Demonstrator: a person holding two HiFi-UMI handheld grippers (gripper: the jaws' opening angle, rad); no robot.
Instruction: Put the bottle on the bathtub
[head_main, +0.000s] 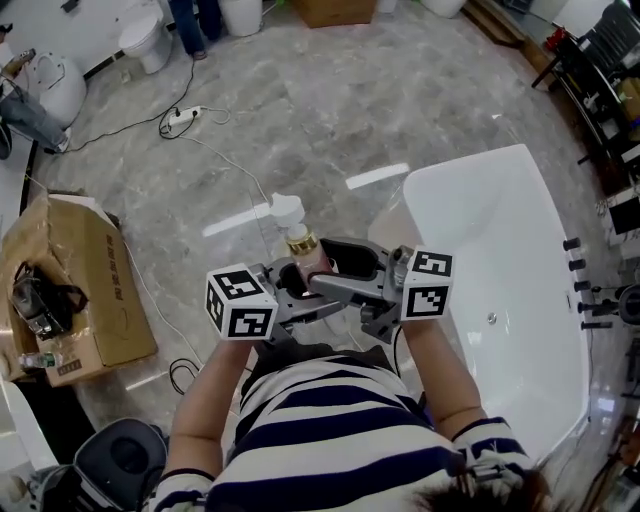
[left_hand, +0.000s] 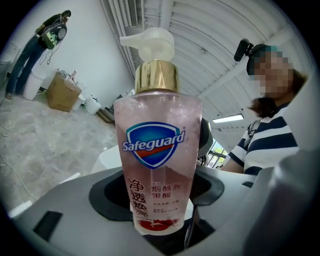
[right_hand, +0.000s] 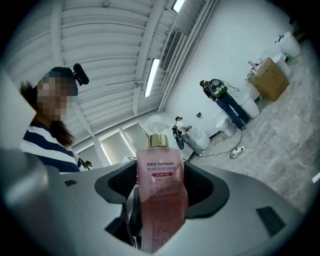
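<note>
Striped shirt (head_main: 330, 430) fills the bottom of the head view, and both forearms reach forward from it.

1. Left hand-held gripper (head_main: 297, 290): held just ahead of the shirt, on the side away from the bathtub (head_main: 510, 250). Its jaws are closed against the lower body of the bottle (head_main: 303, 248). In the left gripper view the blue "Safeguard" label faces the camera.
2. Right hand-held gripper (head_main: 345, 272): held on the bathtub side, facing the left one. Its jaws also clamp the bottle's lower body. The right gripper view shows the back label with small print.
3. Bottle: clear, pink-tinted, with a gold collar and a white pump head (head_main: 285, 210). It is carried in the air between the two grippers. The pump end points away from the person. The bottle is just beside the bathtub's left rim, as the head view shows it, and does not touch it.
4. Bathtub: white, standing on the grey marbled floor (head_main: 330, 100) and running from beside the person toward the far right.
5. Left of the bathtub, well apart from it: an open cardboard box (head_main: 85, 290).
6. Farther from the bathtub, up the floor: a white power strip (head_main: 185, 115) with its cable, then a white toilet (head_main: 145, 40).
</note>
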